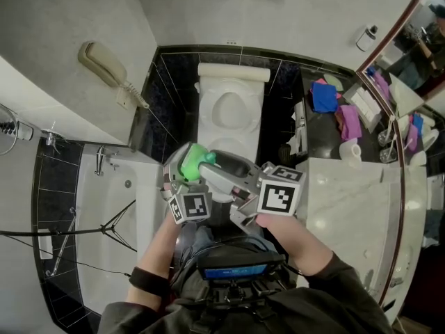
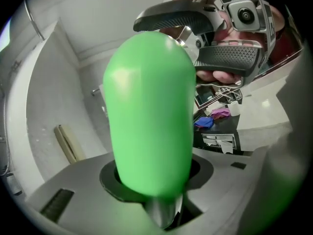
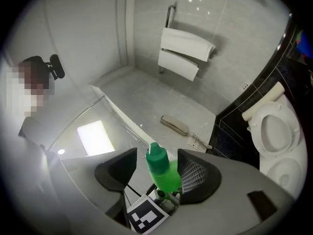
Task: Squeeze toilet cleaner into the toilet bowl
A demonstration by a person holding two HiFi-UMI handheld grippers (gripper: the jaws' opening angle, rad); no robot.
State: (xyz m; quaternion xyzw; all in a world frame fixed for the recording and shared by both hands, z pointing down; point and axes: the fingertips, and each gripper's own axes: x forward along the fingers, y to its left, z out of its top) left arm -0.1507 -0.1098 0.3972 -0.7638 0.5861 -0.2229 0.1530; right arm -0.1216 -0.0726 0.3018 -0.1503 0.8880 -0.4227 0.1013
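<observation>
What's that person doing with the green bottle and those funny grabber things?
A person stands in a bathroom facing the toilet, with a grabber in each hand. The left gripper is clamped on the green bottle. The right gripper has its jaws open on either side of the bottle's cap, not squeezing it. The bottle is held close to the person, short of the toilet.

bottle (image 1: 195, 161): coloured bright green (cap a shade darker) | toilet (image 1: 230, 110): finished in white | wall tiles (image 1: 172, 75): glazed black, lined with pale grout | marker cube (image 1: 281, 193): printed with black squares on white | blue cloth (image 1: 323, 97), purple cloth (image 1: 350, 122) | table (image 1: 348, 200): white, faintly veined
</observation>
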